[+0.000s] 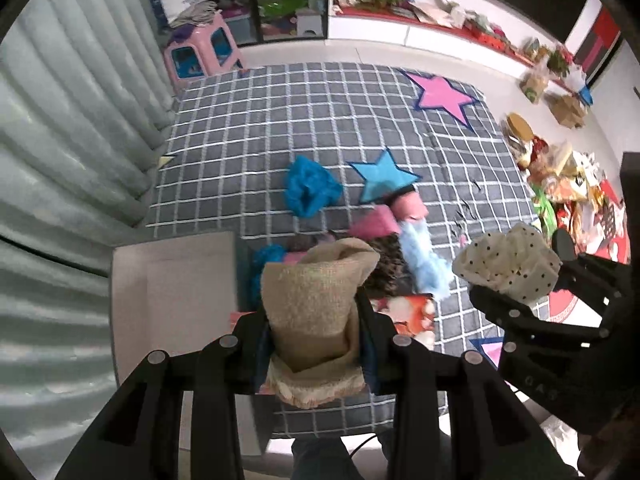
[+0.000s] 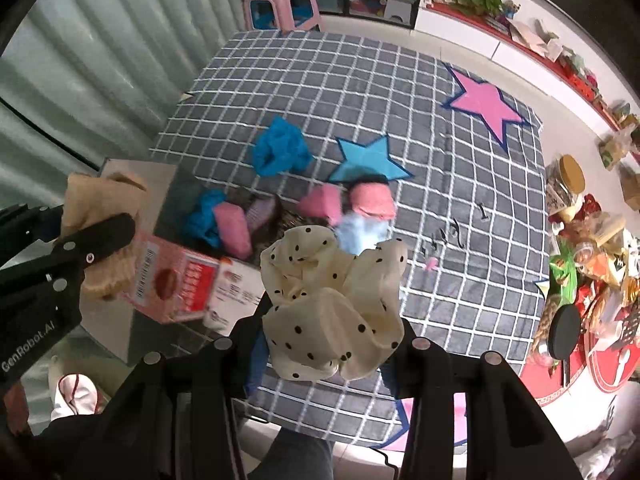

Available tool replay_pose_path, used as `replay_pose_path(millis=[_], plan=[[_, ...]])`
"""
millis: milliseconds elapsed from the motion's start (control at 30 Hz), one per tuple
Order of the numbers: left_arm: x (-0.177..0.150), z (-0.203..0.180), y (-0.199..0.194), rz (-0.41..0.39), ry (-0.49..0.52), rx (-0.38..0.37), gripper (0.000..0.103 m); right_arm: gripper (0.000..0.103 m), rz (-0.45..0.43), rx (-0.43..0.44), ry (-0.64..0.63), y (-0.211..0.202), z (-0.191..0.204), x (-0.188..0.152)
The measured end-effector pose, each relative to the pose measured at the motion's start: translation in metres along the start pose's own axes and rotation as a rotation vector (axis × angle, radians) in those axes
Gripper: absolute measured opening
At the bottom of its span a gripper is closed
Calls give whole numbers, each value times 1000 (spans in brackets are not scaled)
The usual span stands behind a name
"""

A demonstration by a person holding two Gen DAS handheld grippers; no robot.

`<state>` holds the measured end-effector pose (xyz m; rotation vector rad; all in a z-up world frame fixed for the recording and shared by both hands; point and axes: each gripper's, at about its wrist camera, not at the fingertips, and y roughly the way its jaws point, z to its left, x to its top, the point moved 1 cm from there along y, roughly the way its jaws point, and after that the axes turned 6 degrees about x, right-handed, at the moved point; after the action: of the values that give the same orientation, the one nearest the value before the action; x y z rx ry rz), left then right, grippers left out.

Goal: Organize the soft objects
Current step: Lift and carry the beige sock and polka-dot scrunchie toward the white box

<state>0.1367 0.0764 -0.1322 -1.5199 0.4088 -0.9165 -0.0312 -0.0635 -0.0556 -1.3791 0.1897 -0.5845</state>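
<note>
My left gripper (image 1: 314,320) is shut on a beige coarse-woven cloth (image 1: 316,280) with a fringed hem, held above the near edge of the grey checked mat (image 1: 320,112). To its right, my right gripper (image 1: 536,284) is shut on a cream cloth with black dots (image 1: 508,260). In the right wrist view that dotted cloth (image 2: 332,300) bulges between the fingers of the right gripper (image 2: 332,332). The left gripper (image 2: 76,220) shows at the left with the beige cloth (image 2: 100,200). On the mat lie a blue cloth (image 1: 310,190), pink rolls (image 1: 408,204) and a light blue fluffy piece (image 1: 424,260).
A white open box (image 1: 176,280) stands at the mat's near left, beside a red-and-white carton (image 2: 180,280). Curtains hang along the left. A pink stool (image 1: 200,52) is at the far end. Jars and packets (image 1: 568,184) crowd the floor on the right.
</note>
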Motion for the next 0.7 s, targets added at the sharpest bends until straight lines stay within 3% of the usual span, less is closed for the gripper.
replay_pose_path(millis=[700], plan=[[-33, 118, -11, -42, -152, 16, 40, 47, -33, -24, -148, 4, 118, 29]])
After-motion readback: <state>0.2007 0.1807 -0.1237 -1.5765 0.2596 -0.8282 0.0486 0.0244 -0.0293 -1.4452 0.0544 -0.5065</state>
